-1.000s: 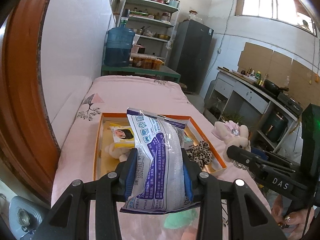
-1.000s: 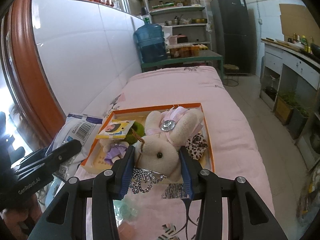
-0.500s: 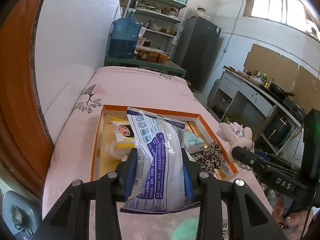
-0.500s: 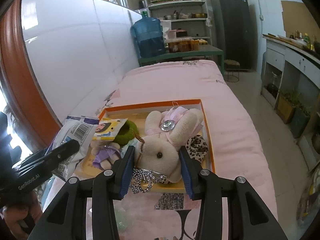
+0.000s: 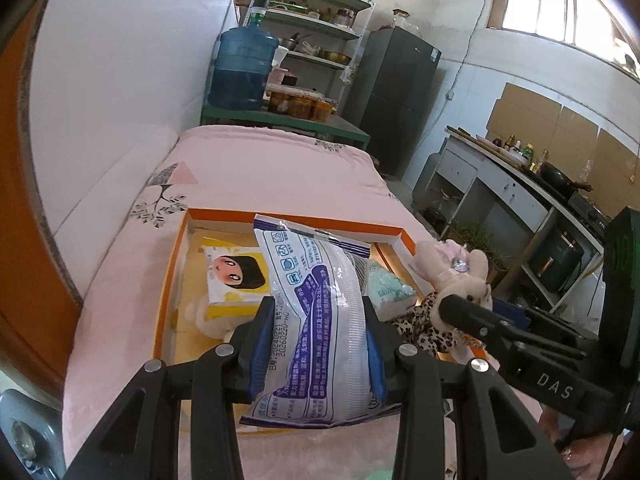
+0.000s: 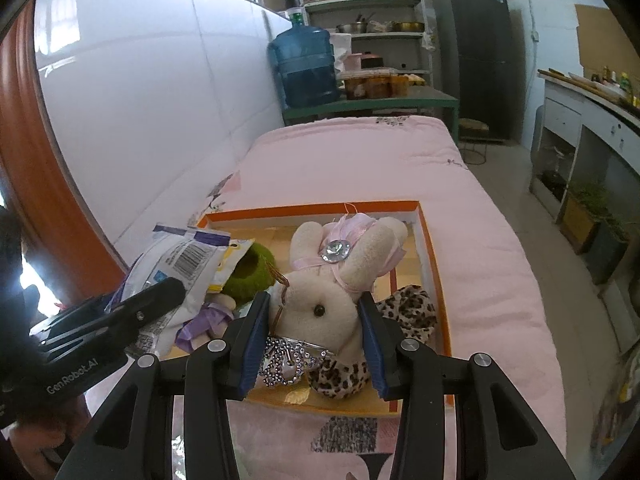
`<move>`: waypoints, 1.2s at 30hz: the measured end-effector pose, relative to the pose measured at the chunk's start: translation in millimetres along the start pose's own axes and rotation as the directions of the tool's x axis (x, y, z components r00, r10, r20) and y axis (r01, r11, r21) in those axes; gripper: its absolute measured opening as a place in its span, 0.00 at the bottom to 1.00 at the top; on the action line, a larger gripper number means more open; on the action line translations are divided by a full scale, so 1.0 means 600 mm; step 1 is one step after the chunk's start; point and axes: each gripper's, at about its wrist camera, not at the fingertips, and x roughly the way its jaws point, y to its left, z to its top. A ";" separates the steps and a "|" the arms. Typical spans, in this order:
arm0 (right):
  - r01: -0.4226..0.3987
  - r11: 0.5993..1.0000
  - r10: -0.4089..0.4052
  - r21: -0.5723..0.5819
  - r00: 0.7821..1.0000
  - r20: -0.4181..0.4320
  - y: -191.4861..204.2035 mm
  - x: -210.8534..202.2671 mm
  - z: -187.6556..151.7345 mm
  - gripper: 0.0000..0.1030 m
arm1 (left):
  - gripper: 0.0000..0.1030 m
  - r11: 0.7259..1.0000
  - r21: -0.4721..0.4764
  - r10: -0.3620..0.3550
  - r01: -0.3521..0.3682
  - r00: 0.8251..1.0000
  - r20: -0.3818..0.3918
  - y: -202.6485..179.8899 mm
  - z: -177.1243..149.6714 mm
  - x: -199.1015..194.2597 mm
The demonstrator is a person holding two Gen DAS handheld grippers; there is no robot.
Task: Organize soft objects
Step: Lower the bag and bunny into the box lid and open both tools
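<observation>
The left gripper (image 5: 318, 330) is clenched on a white and purple plastic pack (image 5: 320, 320), its blue pads pressing both sides of the pack, which stands up between the fingers and hangs over the near part of the orange tray (image 5: 280, 216); the right gripper (image 6: 314, 334) grasps a cream plush rabbit (image 6: 320, 300) by the head, the pads tight against its cheeks, the pink bow and clear gem on its ears pointing toward the far rim of the tray; a beaded silver trinket (image 6: 280, 364) dangles under the rabbit's chin; the rabbit hangs over the near right part of the tray, above a leopard-print soft piece (image 6: 404, 312) that lies inside; also in the tray lie a yellow packet with a cartoon face (image 5: 234, 276), a pale green tissue pack (image 5: 386, 288), a green plush (image 6: 252, 268) and a small doll in purple (image 6: 208, 316), the doll partly hidden behind the pack; the tray rests on a pink bedspread (image 6: 360, 160); a blue water jug (image 6: 304, 66) stands on a green table (image 6: 400, 102) past the far end of the bed; a hand (image 6: 36, 440) shows at the lower left edge of the right wrist view, gripping the left tool's handle.
</observation>
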 end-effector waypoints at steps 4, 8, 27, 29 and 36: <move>0.002 1.000 -0.001 0.005 1.000 -0.009 -0.007 0.018 0.004 0.43 | 0.39 1.000 -0.003 -0.004 0.004 1.000 -0.007 0.000 0.003 0.017; 0.004 1.000 -0.003 0.006 1.000 -0.019 -0.012 0.037 0.006 0.43 | 0.39 1.000 -0.004 -0.005 0.005 1.000 -0.022 0.001 0.003 0.034; 0.016 1.000 -0.015 0.014 0.997 -0.074 -0.032 0.090 -0.009 0.46 | 0.39 1.000 -0.008 0.001 -0.001 0.995 -0.099 0.009 -0.015 0.093; 0.013 1.000 -0.012 0.012 0.997 -0.070 -0.032 0.090 -0.009 0.46 | 0.39 1.000 -0.011 -0.001 0.000 0.995 -0.099 0.011 -0.014 0.093; 0.011 1.000 -0.010 0.007 0.997 -0.075 -0.027 0.085 -0.013 0.49 | 0.40 1.000 -0.010 -0.001 0.000 0.995 -0.100 0.011 -0.013 0.093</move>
